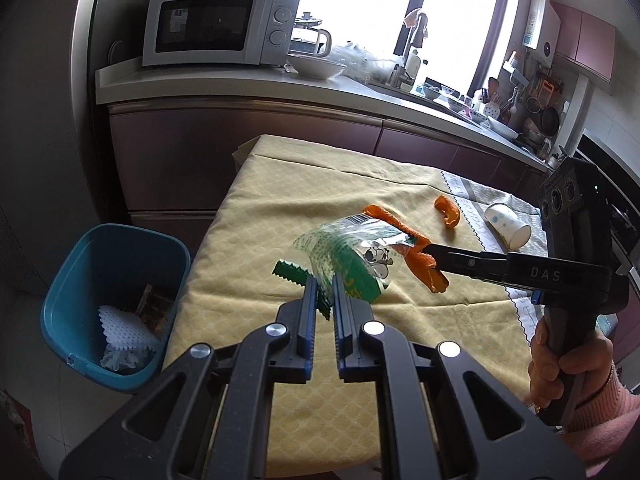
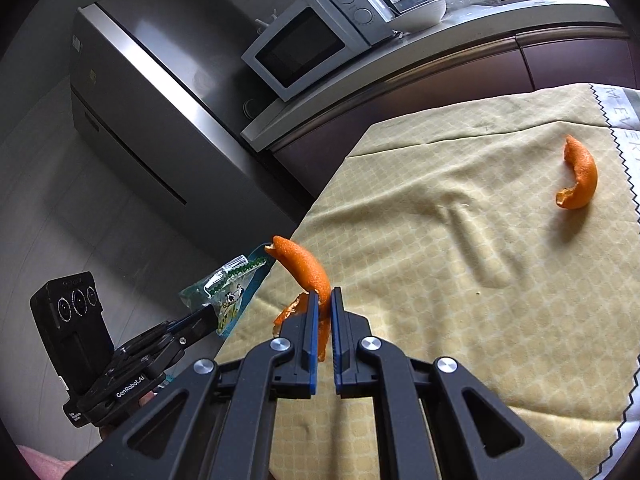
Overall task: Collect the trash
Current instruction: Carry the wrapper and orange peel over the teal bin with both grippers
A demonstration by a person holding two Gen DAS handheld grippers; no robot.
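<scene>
Left wrist view: left gripper [image 1: 325,280] has its fingers pinched nearly together on a clear-and-green plastic wrapper [image 1: 352,256], gripped at its near lower edge so the rest of the bag stands up past the tips, lifted clear of the yellow tablecloth [image 1: 320,184]. Right gripper [image 1: 430,258] comes in from the right with its fingers narrow, clamped on an orange peel strip [image 1: 424,268] that droops from the tips – peel and wrapper overlap in this view, touching or not I cannot tell.

Right wrist view confirms it: peel pinched mid-length, one end curling up and left, the other hanging between the fingers. Both loads sit over the table edge nearest the blue bin [image 1: 116,300], which stands on the floor just beside that edge – likely why both hands are bunched at this side. Bin already holds white foam netting [image 1: 128,328] and some brownish scrap.

Left on the table: a second orange peel [image 1: 449,210] and a tipped paper cup [image 1: 507,226], both well apart from the grippers at the far right.

Judgement – mid-carry, both pieces ready for a drop once over the bin mouth; the light wrapper may cling to a pad on release.
</scene>
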